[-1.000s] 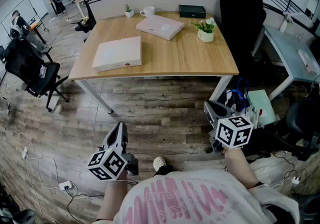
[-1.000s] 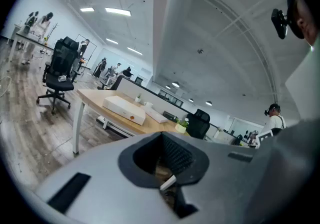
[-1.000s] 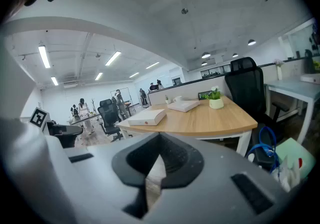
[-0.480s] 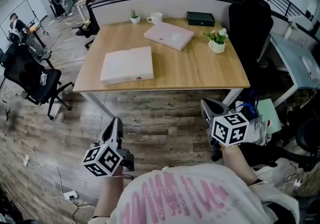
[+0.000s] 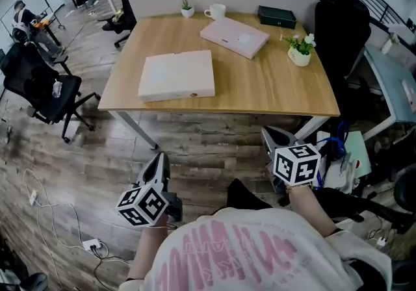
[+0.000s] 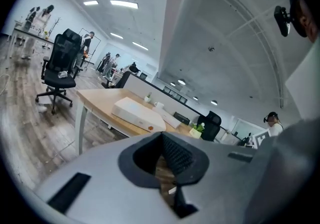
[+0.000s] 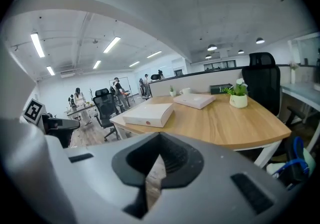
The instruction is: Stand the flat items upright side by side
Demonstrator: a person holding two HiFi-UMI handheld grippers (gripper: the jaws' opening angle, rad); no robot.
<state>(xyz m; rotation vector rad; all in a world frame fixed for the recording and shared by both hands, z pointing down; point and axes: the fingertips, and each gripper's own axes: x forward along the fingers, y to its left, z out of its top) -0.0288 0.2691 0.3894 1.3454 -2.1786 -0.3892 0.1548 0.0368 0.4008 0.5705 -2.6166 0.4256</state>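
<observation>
The fingers of the left gripper [image 5: 159, 161] and the right gripper [image 5: 270, 136] are sitting pressed together on nothing, hanging well short of the tabletop [image 5: 273, 85]. The white flat box [image 5: 177, 75] and the pink flat item [image 5: 234, 36] are lying flat there, apart. Arriving shut, the fingers are risking shoving one instead of pinching its edge, and a raised one may be toppling toward the potted plant [image 5: 300, 51]
</observation>
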